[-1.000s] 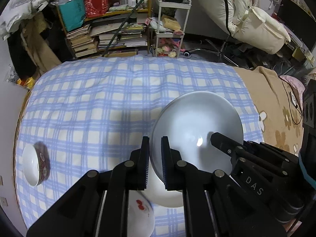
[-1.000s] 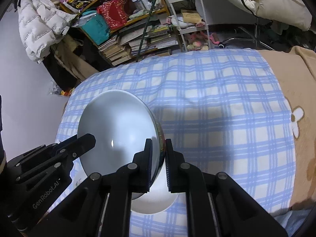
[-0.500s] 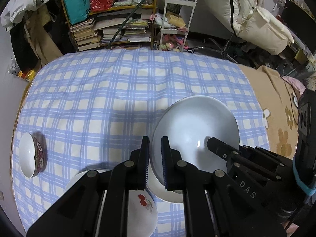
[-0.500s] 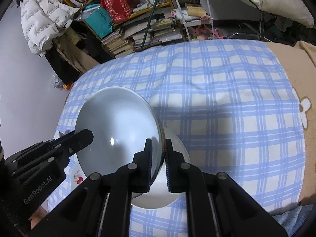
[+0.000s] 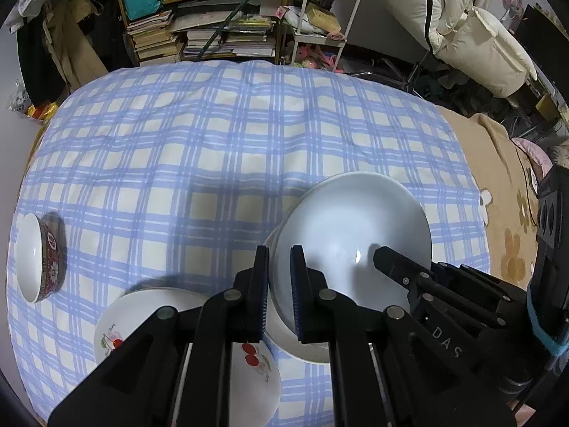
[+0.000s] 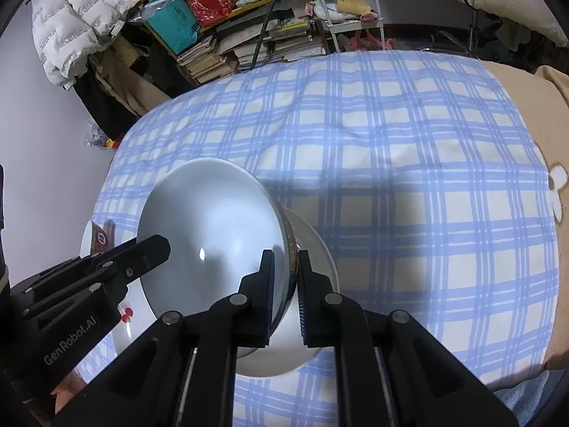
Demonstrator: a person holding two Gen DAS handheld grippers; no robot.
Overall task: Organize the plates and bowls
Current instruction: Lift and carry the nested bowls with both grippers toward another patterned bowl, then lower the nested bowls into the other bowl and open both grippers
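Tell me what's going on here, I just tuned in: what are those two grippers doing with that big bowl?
Both grippers are carrying one large white bowl together. The left gripper has its jaws shut on the bowl's left rim, and the right gripper is clamped on the opposite rim. The bowl hangs over a white plate lying on the blue checked cloth. Nearby are a cherry-patterned plate and a small red-patterned bowl at the cloth's left edge. Whether the big bowl touches the plate yet, I cannot tell.
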